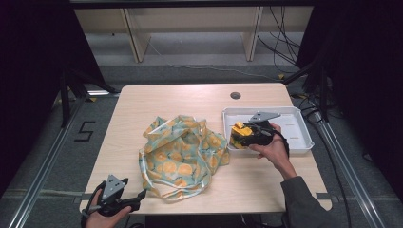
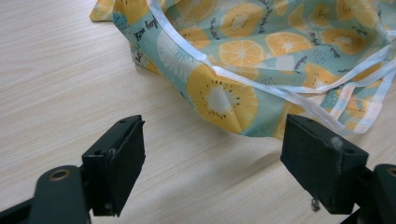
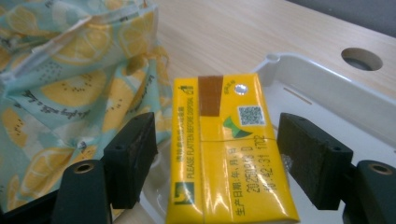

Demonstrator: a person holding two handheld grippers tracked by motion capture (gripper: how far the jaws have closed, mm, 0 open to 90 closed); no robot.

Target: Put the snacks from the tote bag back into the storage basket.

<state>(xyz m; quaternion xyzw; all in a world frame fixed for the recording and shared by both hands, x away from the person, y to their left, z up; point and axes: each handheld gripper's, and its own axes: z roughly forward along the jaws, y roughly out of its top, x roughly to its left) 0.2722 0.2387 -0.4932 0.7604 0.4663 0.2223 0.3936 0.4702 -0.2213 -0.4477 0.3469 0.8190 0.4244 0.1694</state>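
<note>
Centrally in the right gripper view, a yellow drink carton [image 3: 231,154] lies between the jaws of the right gripper [image 3: 215,158], which stand apart with a visible gap on each side, so the pads do not press on it. The carton's long axis runs along the jaws, away from the camera; its end bearing the brown strip and the silver straw-hole seal points to the far end, toward the corner of the white tray [image 3: 327,98]. Its printed face, with a date stamp and a square code, is turned upward. The carton rests over the tray's left near part, its far end tilted slightly up. In the high view the right gripper [image 1: 237,134] sits at the tray's [image 1: 299,126] left end, beside a fruit-print cloth bag [image 1: 183,154] crumpled at mid-table. The left gripper [image 2: 212,158] hovers at the near left table edge, jaws wide apart and empty, facing the bag's [image 2: 261,51] white-trimmed hem.
</note>
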